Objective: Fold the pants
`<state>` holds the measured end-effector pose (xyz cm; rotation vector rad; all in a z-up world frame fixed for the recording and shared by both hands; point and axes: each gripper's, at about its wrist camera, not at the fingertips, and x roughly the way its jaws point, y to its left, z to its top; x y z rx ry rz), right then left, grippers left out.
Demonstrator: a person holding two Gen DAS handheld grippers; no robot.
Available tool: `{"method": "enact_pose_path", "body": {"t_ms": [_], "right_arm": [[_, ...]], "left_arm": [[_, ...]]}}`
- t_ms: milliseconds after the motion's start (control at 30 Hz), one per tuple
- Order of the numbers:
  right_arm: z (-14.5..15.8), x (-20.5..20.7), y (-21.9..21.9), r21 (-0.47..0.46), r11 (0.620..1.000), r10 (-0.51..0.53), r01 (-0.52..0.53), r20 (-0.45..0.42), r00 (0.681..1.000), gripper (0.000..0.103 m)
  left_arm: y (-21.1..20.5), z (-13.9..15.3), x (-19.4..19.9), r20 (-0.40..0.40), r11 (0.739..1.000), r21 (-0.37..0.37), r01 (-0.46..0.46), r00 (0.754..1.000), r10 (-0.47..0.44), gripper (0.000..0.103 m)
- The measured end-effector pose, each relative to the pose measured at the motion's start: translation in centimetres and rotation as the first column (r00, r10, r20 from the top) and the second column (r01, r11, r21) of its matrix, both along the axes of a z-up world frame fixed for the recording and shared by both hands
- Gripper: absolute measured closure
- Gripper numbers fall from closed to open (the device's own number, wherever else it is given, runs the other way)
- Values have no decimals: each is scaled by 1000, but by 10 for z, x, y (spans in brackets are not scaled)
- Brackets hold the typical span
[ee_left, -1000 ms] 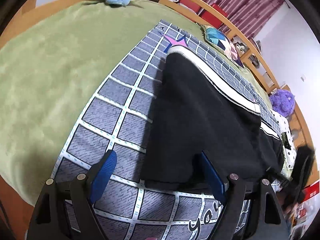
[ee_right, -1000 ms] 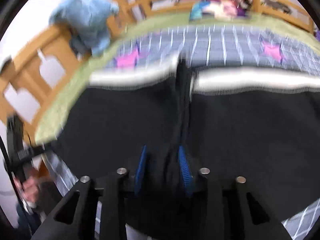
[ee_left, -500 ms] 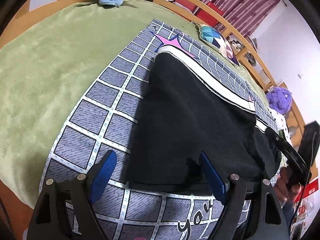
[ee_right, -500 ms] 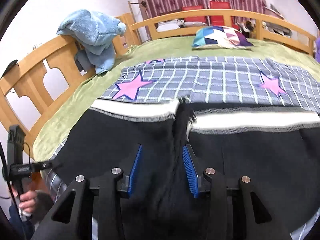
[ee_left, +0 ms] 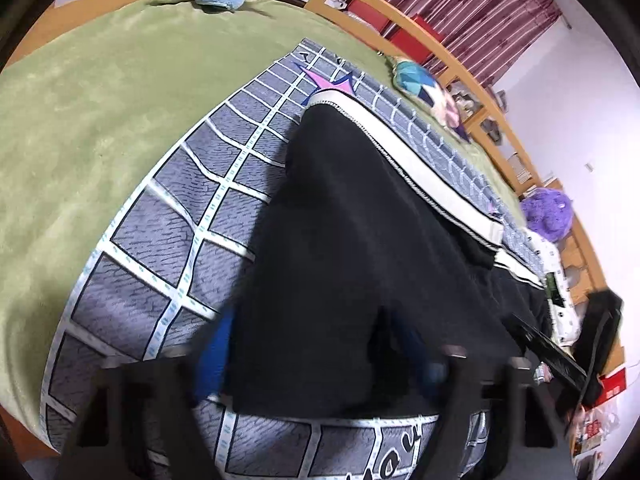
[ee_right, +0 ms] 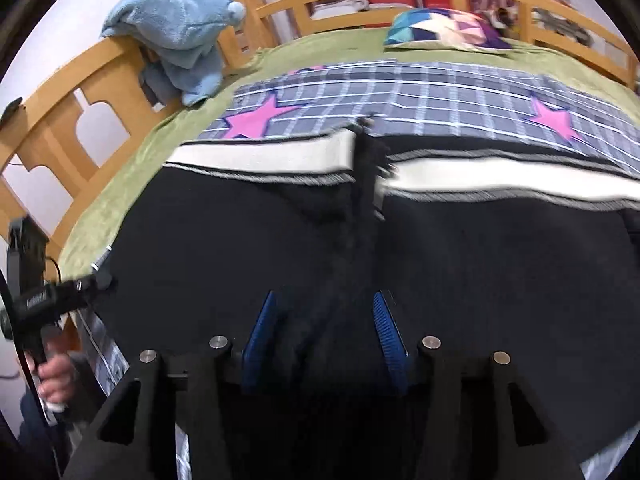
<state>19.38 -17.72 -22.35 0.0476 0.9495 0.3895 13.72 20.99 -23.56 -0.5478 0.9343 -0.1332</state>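
Since a second ago the right gripper [ee_right: 324, 336] has spread its blue fingers [ee_right: 260, 330], which now stand parted around a loose ridge of black cloth, while the left gripper [ee_left: 316, 348] stays wide open with its fingers straddling the near hem. The black pants [ee_left: 360, 248] lie spread on the checked blanket [ee_left: 168, 216], white side stripe along the far edge. Judging by this, the main folds are still to do.

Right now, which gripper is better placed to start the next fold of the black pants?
Left, tentatively. The left gripper straddles the near edge of the black pants with the white side stripe, at their end. The right gripper sits open mid-garment.
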Motion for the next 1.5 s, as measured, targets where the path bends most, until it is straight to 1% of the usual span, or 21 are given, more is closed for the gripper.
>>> {"method": "enact_pose_path", "body": {"t_ms": [67,133,200,300,400,467,533,633,700,767,833,933,1033,1167,1200,1267,1300,1333,1400,1467,1500], "right_arm": [[-1,-13,-11,-15,999,-41,42,16,999,49],[3,-26,-25,8,996,-85,85,40,996,47],[9,-35,-38,-15,989,-143,145,68,987,47],[15,-44,-52,-103,971,-205,215,104,973,47],[21,-51,-73,-96,966,-233,241,91,968,48],[26,-55,-88,-82,963,-250,257,87,964,48],[31,-63,-107,-65,959,-269,276,94,958,48],[37,-76,-134,-52,947,-311,317,92,946,48],[38,-83,-155,-46,940,-334,339,84,939,48],[38,-91,-169,-48,935,-347,351,83,934,48],[34,-100,-183,-59,929,-360,366,84,929,48],[26,-112,-199,-65,924,-372,377,71,925,48],[19,-117,-210,-59,918,-390,393,55,919,48],[8,-110,-215,-37,916,-399,399,16,917,48],[7,-105,-213,-30,918,-395,395,10,919,48],[6,-99,-205,-17,926,-377,377,6,926,48],[7,-96,-201,-13,930,-366,366,7,931,48],[8,-91,-195,-6,936,-351,351,10,936,48],[11,-83,-183,13,946,-325,325,9,946,48],[15,-73,-172,41,954,-297,296,8,955,48],[18,-69,-167,58,958,-283,282,10,959,47]], "left_arm": [[-1,7,-1,0,1000,18,-20,1000,20,77],[-3,24,-2,27,1000,22,-12,1000,12,84],[-21,53,-7,86,993,119,-9,996,-1,85],[-62,96,-14,174,960,279,12,983,-63,85],[-100,132,-16,226,945,322,62,964,-140,85],[-135,153,-19,252,932,342,123,943,-217,86],[-171,164,-23,262,916,355,187,920,-290,86],[-231,164,-26,248,883,366,295,883,-398,86],[-273,151,-24,224,854,400,332,868,-443,86],[-303,134,-18,179,839,401,368,867,-466,86],[-322,116,-14,141,836,377,399,868,-477,86],[-341,94,-11,95,824,372,428,865,-492,86],[-348,78,-14,60,822,347,452,863,-501,86],[-350,75,-17,55,810,361,462,857,-513,85],[-347,77,-18,55,812,350,468,855,-516,84],[-342,80,-15,49,819,286,498,846,-531,74],[-339,81,-15,45,816,238,527,833,-551,72],[-337,83,-15,43,813,215,541,826,-562,68],[-330,90,-22,53,812,216,542,824,-564,68],[-317,98,-28,80,820,229,524,829,-553,63],[-307,102,-32,100,825,212,524,828,-551,63]]}}
